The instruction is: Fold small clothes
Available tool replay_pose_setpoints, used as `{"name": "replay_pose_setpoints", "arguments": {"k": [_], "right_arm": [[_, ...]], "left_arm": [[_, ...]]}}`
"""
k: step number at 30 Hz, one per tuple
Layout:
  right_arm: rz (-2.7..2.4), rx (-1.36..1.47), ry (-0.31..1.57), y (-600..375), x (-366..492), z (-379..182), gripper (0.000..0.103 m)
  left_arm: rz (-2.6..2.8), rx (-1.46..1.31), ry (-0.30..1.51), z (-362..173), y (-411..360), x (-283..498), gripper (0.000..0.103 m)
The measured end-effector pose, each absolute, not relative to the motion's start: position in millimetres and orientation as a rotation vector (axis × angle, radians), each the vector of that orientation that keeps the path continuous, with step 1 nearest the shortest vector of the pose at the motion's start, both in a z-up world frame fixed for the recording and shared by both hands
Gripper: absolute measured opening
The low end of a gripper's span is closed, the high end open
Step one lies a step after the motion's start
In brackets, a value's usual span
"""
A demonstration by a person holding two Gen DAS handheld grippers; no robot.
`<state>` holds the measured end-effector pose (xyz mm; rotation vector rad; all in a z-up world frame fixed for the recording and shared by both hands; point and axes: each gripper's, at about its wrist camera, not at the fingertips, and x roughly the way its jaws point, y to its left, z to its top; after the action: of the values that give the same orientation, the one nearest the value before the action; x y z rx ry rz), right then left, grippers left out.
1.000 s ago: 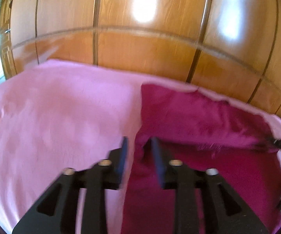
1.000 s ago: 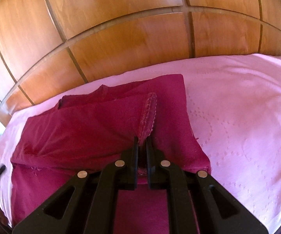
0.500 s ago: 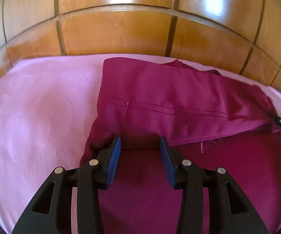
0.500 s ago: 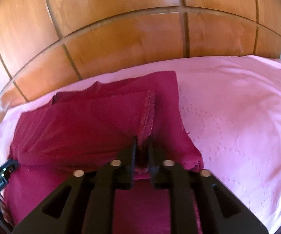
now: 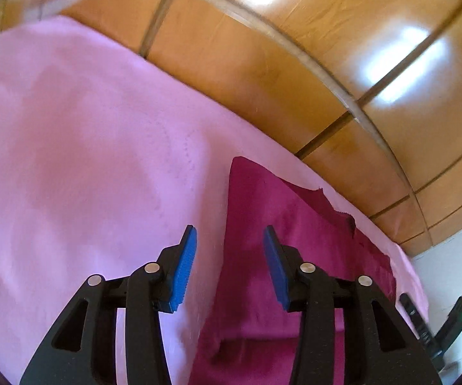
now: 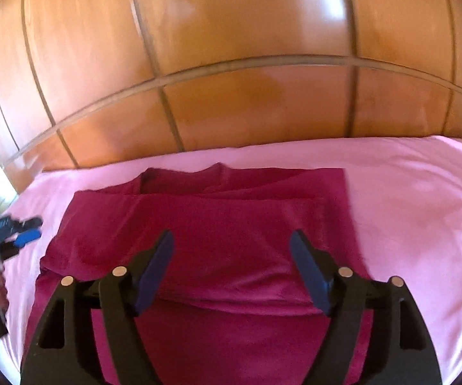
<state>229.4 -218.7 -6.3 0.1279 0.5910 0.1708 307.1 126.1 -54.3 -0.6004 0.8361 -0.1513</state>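
A magenta garment (image 6: 231, 250) lies on the pink bedsheet (image 6: 407, 208), with its far part folded over toward me. My right gripper (image 6: 231, 243) is open and empty, hovering above the folded layer. In the left wrist view the garment (image 5: 279, 224) lies at the right. My left gripper (image 5: 229, 240) is open and empty, over the garment's left edge. The left gripper also shows at the left edge of the right wrist view (image 6: 16, 237).
A glossy wooden headboard (image 6: 247, 64) rises behind the bed. The pink sheet (image 5: 70, 160) spreads wide to the left of the garment. The right gripper's body (image 5: 423, 327) shows at the lower right of the left wrist view, by a white wall.
My right gripper has opened and let go of the garment's edge, and the fold now lies flat. My left gripper has opened wider and swung left, off the cloth.
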Motion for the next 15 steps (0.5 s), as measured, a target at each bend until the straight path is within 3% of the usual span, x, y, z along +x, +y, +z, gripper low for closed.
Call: {"name": "replay_pose_setpoints", "arguments": {"k": [10, 12, 15], "right_arm": [[0.144, 0.086, 0.635, -220, 257, -18, 0.078], [0.132, 0.086, 0.641, -222, 257, -21, 0.078], [0.110, 0.085, 0.662, -226, 260, -27, 0.078]], "left_arm": [[-0.319, -0.852, 0.947, -94, 126, 381, 0.046], [-0.346, -0.829, 0.903, -87, 121, 382, 0.021], [-0.355, -0.718, 0.778, -62, 110, 363, 0.014]]}}
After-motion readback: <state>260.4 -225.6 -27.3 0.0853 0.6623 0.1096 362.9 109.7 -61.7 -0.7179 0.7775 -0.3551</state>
